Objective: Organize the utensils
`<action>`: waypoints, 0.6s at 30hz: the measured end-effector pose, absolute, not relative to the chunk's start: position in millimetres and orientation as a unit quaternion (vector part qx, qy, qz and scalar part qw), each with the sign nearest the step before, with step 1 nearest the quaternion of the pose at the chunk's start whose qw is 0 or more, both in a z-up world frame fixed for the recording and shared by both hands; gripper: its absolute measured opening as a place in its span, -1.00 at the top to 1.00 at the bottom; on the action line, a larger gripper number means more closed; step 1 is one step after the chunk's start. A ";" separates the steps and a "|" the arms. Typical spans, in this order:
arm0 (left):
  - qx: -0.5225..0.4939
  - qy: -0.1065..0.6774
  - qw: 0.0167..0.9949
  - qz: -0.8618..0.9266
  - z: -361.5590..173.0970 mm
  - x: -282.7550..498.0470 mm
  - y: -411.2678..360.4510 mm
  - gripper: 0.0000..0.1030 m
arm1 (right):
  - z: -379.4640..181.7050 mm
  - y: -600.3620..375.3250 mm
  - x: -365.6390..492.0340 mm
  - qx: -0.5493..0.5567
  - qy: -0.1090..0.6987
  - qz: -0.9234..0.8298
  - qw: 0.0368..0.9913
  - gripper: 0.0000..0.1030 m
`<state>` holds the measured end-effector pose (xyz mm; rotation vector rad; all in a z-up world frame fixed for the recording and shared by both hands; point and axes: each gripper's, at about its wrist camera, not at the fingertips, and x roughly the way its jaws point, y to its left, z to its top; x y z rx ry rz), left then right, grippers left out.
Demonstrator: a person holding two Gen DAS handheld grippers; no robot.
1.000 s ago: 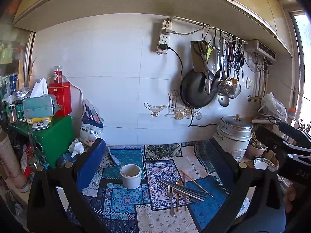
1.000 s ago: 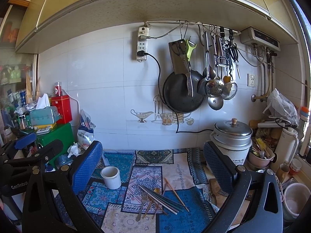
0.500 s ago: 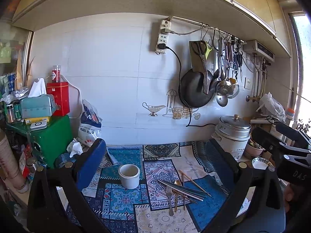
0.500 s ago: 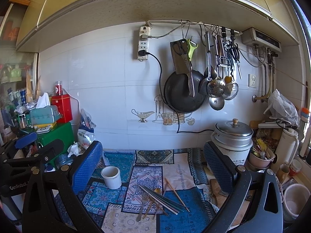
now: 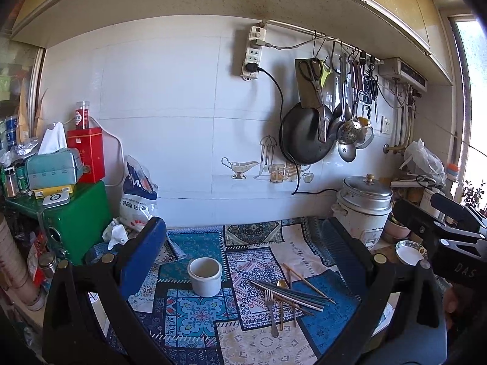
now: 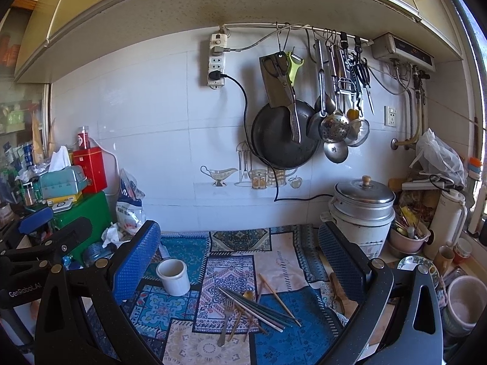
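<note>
Right wrist only: white thermos.

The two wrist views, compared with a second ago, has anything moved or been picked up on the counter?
Nothing was picked up or let go. Both views shifted only slightly, so the grippers drifted a little. The left gripper and right gripper stay open and empty above the patterned cloth. The white cup stands empty where it was, and the pile of chopsticks, fork and spoon lies untouched beside it.

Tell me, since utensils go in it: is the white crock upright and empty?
Upright and empty: the white crock stands mouth-up on the patterned cloth, nothing visible inside.
</note>
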<state>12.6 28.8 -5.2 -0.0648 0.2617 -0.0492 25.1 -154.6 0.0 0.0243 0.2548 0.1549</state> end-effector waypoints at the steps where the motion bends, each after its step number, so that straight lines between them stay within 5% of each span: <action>1: -0.031 0.132 0.990 -0.027 -6.2 14.3 31.2 -1.00 | -1.0 -153.8 25.2 0.014 0.127 0.074 0.989 -1.00; 18: -0.030 0.220 0.974 -0.033 -73.4 85.8 75.3 -1.00 | -66.1 -138.0 82.7 -0.004 0.241 -0.023 0.970 -1.00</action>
